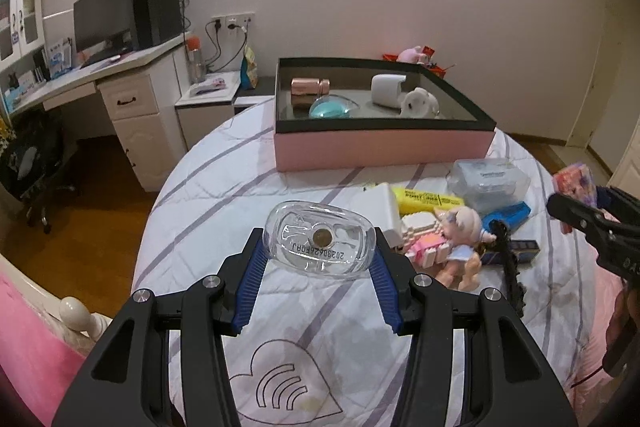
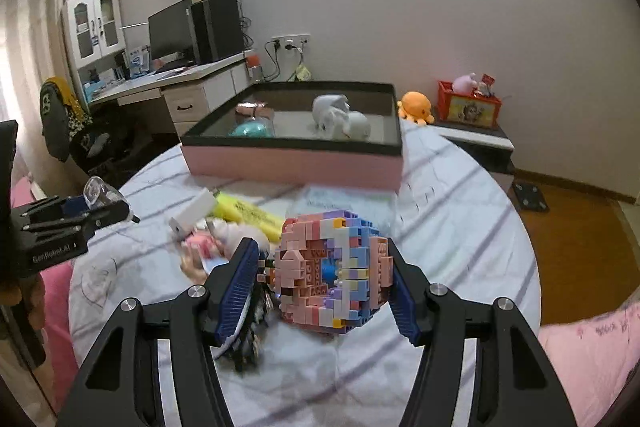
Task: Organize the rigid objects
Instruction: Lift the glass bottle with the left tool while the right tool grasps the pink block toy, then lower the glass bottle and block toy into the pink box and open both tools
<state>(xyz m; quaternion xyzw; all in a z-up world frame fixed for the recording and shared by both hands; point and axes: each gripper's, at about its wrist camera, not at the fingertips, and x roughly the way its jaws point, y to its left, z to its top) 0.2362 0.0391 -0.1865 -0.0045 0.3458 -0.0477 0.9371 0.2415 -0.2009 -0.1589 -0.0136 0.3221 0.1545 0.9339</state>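
My left gripper (image 1: pixel 318 243) is shut on a clear glass bottle (image 1: pixel 316 223), held by its sides above the striped bedspread (image 1: pixel 224 195). In the right wrist view my right gripper (image 2: pixel 320 247) is shut on a pastel brick-built model (image 2: pixel 332 271), which hangs just above the bed. The pink box with a black rim (image 1: pixel 380 147) stands at the far side of the bed. It holds a rose-gold bottle (image 1: pixel 308 87), a teal round thing (image 1: pixel 330 109), a white holder (image 1: pixel 386 89) and a white figure (image 1: pixel 418 103).
Loose on the bed between the grippers and the box lie a white box (image 1: pixel 380 211), a yellow highlighter (image 1: pixel 428 199), a doll figure (image 1: pixel 460 239), a clear plastic case (image 1: pixel 488 183), a blue item (image 1: pixel 508 215) and a black chain (image 1: pixel 508 267). A desk (image 1: pixel 120 67) stands left.
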